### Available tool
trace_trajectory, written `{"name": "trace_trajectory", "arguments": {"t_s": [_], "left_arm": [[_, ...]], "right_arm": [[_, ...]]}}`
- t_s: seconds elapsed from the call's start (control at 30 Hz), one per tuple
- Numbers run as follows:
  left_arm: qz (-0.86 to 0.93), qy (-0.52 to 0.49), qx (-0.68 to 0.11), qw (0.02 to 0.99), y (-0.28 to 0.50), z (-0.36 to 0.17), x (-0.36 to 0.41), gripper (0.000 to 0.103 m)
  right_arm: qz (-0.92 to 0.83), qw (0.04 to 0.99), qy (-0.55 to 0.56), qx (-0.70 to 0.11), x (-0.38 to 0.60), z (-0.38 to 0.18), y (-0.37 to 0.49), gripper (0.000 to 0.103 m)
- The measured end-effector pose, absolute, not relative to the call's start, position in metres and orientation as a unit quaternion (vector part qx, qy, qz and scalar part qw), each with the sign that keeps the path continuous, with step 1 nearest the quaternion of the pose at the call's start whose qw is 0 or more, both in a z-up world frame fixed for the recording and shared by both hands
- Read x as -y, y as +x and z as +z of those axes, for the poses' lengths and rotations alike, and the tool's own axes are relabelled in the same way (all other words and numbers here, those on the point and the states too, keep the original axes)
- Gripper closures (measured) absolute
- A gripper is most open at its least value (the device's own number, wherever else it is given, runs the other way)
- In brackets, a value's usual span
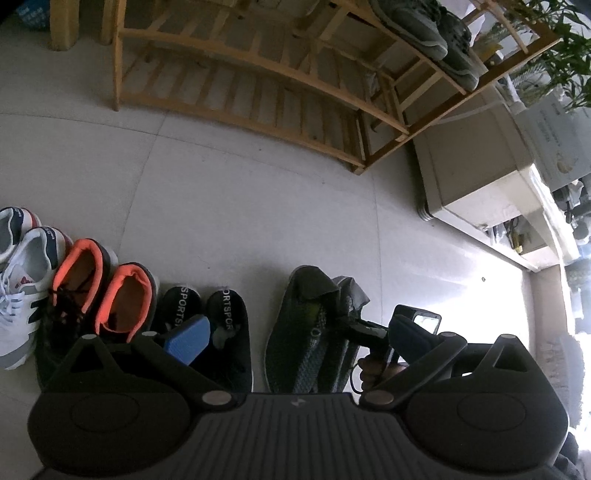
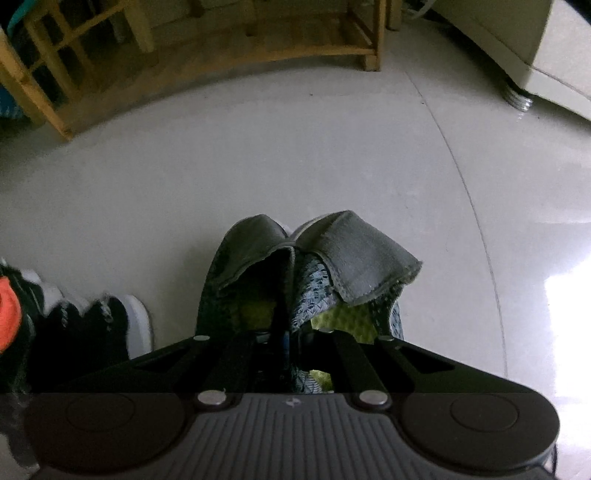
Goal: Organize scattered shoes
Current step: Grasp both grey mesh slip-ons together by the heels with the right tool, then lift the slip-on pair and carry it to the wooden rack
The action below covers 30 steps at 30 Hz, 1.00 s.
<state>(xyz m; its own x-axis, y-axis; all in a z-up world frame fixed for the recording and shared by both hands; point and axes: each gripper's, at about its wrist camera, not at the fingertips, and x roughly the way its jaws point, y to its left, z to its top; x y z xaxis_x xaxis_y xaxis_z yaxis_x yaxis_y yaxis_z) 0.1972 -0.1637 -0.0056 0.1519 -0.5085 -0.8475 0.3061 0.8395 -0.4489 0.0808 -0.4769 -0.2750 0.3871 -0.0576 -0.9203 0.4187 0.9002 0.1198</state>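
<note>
The right gripper (image 2: pixel 284 343) sits nearest the lens, its jaws drawn fully together on the inner collar walls of the pair of grey knit shoes (image 2: pixel 295 280), pinching both shoes side by side at the heel openings. The pair is on or just above the pale tiled floor (image 2: pixel 295 155); whether the soles are clear of it cannot be told. Judged risk: the grip is on soft, thin fabric only, so one collar may slide free and drop a shoe, or the pair may swing and twist as it is carried. A second risk is the toe ends catching the neighbouring black slip-ons (image 1: pixel 218 325), which lie just beside the pair. Condition of the pair: dark grey mesh uppers with a lighter blue-grey weave, yellow-green insoles showing inside, and grey heel tabs folded outward, one with a frayed edge. The left gripper (image 1: pixel 295 332) hovers with its jaws wide and nothing between them, its blue pad (image 1: pixel 188 338) over the slip-ons. Further left the row runs on with orange-lined black trainers (image 1: pixel 107 295) and white trainers (image 1: pixel 22 280). The wooden shoe rack (image 1: pixel 258 92) stands well apart across the floor, with grey shoes (image 1: pixel 436 33) on an upper shelf; its lower shelves appear vacant.
</note>
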Motion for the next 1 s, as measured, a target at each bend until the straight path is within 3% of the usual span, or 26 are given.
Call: {"name": "trace_trajectory", "arguments": {"t_s": [0.47, 1.0], "left_arm": [[-0.272, -0.087, -0.592, 0.754, 0.197, -0.005, 0.164, 0.000], [-0.278, -0.092, -0.594, 0.749, 0.194, -0.005, 0.166, 0.000]], "right_arm": [[-0.166, 0.803, 0.248, -0.516, 0.506, -0.249, 0.085, 0.100], [-0.150, 0.877, 0.119, -0.440, 0.473, -0.203, 0.087, 0.100]]}}
